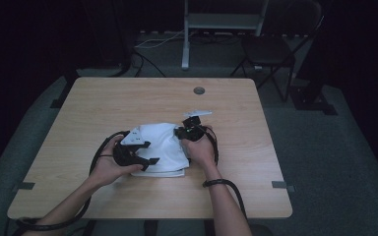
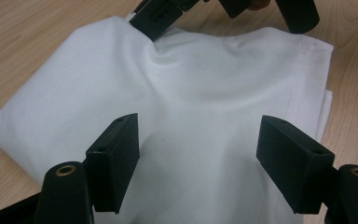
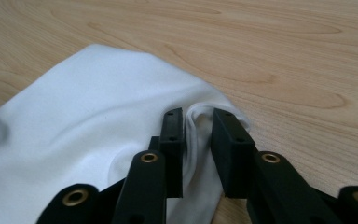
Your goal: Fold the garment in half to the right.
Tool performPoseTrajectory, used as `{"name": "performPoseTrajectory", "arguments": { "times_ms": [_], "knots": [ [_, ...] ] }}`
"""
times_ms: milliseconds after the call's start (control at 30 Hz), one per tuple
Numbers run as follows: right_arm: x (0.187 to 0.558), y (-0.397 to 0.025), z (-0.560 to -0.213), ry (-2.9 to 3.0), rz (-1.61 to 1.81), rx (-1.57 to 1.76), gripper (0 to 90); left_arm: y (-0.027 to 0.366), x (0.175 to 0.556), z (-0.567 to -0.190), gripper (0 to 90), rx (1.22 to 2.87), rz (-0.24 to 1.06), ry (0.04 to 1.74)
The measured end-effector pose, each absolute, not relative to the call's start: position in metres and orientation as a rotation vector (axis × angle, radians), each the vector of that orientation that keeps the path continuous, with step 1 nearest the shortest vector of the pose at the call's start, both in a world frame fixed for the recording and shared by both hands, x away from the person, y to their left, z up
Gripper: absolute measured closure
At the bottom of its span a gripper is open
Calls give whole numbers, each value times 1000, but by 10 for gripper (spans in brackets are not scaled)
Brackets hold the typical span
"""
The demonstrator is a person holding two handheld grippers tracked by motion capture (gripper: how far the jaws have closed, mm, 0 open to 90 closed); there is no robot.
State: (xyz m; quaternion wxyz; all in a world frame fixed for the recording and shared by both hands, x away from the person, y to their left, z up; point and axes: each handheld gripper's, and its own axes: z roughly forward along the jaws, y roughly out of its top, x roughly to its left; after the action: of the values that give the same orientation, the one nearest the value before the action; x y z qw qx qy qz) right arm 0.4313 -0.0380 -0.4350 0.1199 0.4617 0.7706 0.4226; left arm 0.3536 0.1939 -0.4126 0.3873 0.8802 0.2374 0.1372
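Wooden table [image 1: 103, 103]: right gripper [image 3: 198, 128] fingers pinch white cloth [image 3: 88, 107]; left gripper [image 2: 198, 149] fingers wide apart.

Light wooden table [image 1: 128, 98], folded white cloth [image 1: 165, 145] near its middle.
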Motion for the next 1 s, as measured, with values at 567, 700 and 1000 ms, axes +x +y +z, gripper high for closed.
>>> {"name": "performPoseTrajectory", "arguments": {
  "times_ms": [567,700,1000],
  "knots": [
    [427,-48,-428,2157,1239,1406,808,191,352,-420,294,2256,326,609],
    [427,-51,-427,2140,1232,1410,807,191,352,-421,294,2258,322,611],
    [428,-54,-432,2116,1143,1409,749,190,352,-423,294,2262,313,608]
  ]
}}
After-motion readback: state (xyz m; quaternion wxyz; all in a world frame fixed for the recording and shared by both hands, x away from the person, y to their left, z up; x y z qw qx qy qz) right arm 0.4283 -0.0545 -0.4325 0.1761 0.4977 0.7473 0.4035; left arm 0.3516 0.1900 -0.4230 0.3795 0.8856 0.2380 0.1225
